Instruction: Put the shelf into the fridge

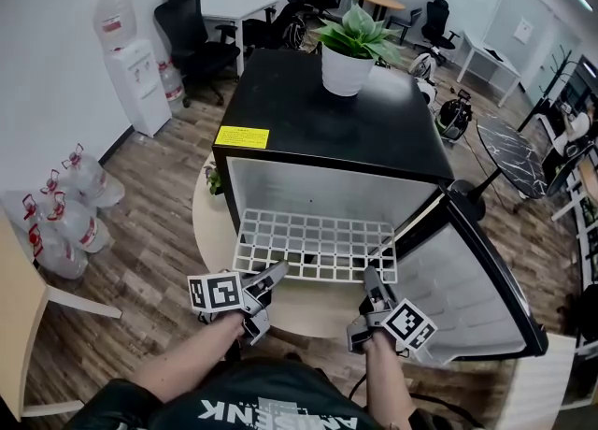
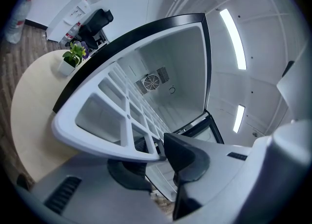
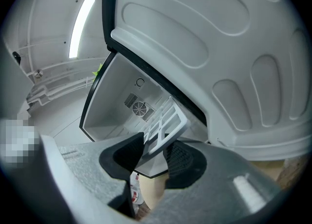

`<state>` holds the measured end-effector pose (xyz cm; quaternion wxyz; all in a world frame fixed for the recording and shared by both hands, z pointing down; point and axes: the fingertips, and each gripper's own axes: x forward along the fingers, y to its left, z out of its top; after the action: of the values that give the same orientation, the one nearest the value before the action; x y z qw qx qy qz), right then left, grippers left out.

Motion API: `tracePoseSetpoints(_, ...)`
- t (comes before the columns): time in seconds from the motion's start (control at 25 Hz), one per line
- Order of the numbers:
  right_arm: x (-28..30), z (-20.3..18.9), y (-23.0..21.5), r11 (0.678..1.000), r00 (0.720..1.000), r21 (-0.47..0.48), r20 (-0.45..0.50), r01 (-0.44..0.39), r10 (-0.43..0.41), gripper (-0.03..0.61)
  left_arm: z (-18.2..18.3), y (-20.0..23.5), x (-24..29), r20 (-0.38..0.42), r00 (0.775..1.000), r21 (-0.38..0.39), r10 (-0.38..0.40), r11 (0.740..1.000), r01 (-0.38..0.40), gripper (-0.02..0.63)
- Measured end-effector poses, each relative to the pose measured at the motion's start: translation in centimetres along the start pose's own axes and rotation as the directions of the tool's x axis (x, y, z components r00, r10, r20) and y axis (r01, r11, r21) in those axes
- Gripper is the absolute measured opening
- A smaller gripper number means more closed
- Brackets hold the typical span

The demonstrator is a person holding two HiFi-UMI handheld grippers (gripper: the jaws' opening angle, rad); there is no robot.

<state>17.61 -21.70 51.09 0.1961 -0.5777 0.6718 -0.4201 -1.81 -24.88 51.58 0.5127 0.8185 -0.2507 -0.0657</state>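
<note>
A white grid shelf (image 1: 316,246) lies flat at the mouth of the black mini fridge (image 1: 318,129), its back part inside the cavity and its front edge sticking out. My left gripper (image 1: 274,275) is shut on the shelf's front left edge; the left gripper view shows the shelf (image 2: 105,121) clamped between the pads. My right gripper (image 1: 373,281) is shut on the front right edge, where the shelf (image 3: 165,123) sits between its jaws. The fridge door (image 1: 472,293) hangs open to the right. A fan grille (image 2: 150,83) shows on the fridge's back wall.
A potted plant (image 1: 350,50) stands on the fridge top. The fridge sits on a round pale table (image 1: 210,232). A water dispenser (image 1: 135,78) and several water bottles (image 1: 65,208) are at the left, with office chairs (image 1: 192,31) behind. A pale chair (image 1: 28,325) stands at the near left.
</note>
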Motion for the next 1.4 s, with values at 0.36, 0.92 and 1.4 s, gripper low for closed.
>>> tracePoseSetpoints(0.36,0.8,0.4,0.0,1.000,1.000,0.031,0.007,0.000,0.000,0.126,0.2,0.0,0.3,0.013,1.000,-0.010,0.008,1.000,-0.008,0.089)
tracePoseSetpoints(0.92,0.1,-0.5,0.8,1.000,1.000,-0.012,-0.005,0.000,0.000,0.132,0.3,-0.2,0.3,0.025,1.000,-0.003,0.012,1.000,-0.012,0.087)
tracePoseSetpoints(1.4,0.3,-0.3,0.0,1.000,1.000,0.013,-0.020,-0.021,0.021,0.115,0.3,-1.0,-0.1,0.029,0.999,0.009,0.016,1.000,-0.016,0.071)
